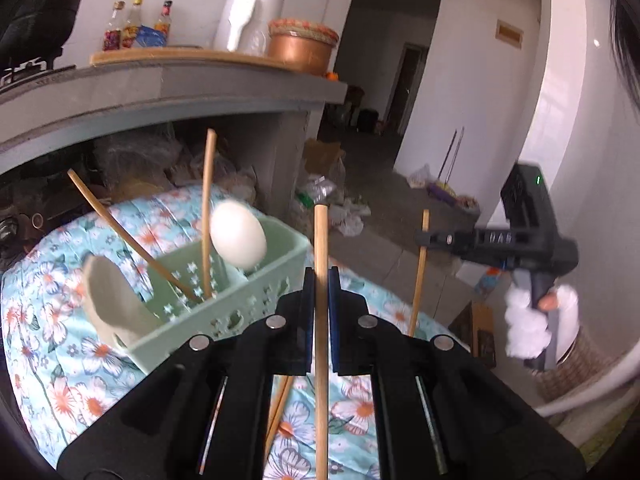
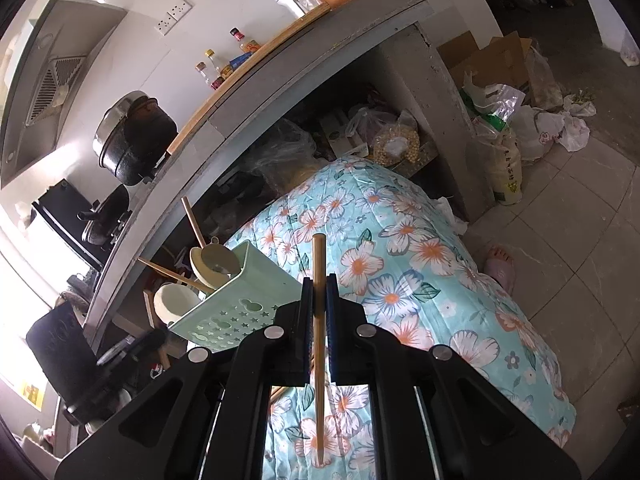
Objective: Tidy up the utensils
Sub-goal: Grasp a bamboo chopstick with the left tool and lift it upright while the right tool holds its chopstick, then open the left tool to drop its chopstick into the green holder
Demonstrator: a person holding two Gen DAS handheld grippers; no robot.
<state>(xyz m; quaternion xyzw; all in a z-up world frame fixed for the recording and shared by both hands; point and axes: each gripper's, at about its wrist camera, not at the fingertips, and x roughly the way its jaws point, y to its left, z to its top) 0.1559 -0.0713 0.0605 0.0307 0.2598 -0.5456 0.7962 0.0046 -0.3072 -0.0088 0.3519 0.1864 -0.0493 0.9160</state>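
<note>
The tabletop (image 2: 416, 248), draped in a blue flowered cloth, carries a pale green plastic basket (image 1: 240, 304) with star-shaped cut-outs near its far side; inside the basket stand two white spoons (image 1: 238, 236) and two wooden chopsticks (image 1: 206, 212), leaning at different angles; the left hand-held gripper (image 1: 321, 280) is clamped narrow on another chopstick (image 1: 321, 320), held upright just beside the basket's near corner; the right hand-held gripper (image 2: 319, 292) is likewise closed tight on its own chopstick (image 2: 319, 344), whose tip points down toward the cloth, with the basket to its left in that view; in the left view the right hand-held gripper sits well apart to the right of the basket; at least one more chopstick (image 1: 278, 408) seems to lie on the cloth beneath the left jaws. The step in hand looks like dropping each held stick into the basket; to do it well, each stick should be carried above the rim, its lower tip aimed into the compartment that already holds the sticks, clear of the spoon bowls; one hand should go at a time so the sticks do not cross; the jaws should part only once the tip is well inside, otherwise the stick may bounce off the rim or tip the light basket.
</note>
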